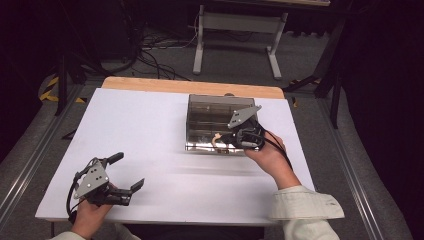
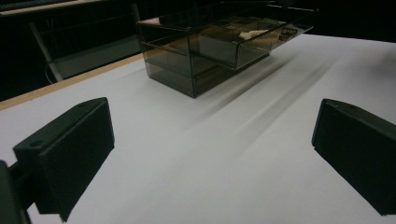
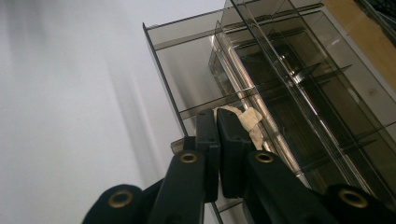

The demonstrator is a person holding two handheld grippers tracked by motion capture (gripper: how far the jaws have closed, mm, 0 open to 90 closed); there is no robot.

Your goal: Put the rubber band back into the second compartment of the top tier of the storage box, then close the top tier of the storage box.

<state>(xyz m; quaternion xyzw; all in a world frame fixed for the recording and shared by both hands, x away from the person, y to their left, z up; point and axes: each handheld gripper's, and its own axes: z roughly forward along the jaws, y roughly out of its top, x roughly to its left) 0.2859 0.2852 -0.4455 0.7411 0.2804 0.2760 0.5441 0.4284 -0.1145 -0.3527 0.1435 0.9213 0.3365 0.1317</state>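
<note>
A smoked clear plastic box [image 1: 200, 102] with inner dividers stands on the white table top [image 1: 150, 125], right of centre. My right gripper [image 1: 223, 139] reaches over the box's near wall, held by a hand in a pale sleeve. In the right gripper view its jaws [image 3: 217, 116] are pressed together. A small cream-coloured piece [image 3: 250, 122] lies inside a near compartment, right at the tips; whether it is pinched I cannot tell. That cream piece [image 1: 217, 139] also shows from above. My left gripper [image 1: 127, 172] rests at the table's near left, open, with nothing between the jaws [image 2: 210, 154].
The box [image 2: 210, 56] lies ahead of the left gripper across bare white surface. A wooden strip [image 1: 190, 86] edges the table's far side. Beyond it a white metal stand [image 1: 240, 30] and cables lie on the grey floor.
</note>
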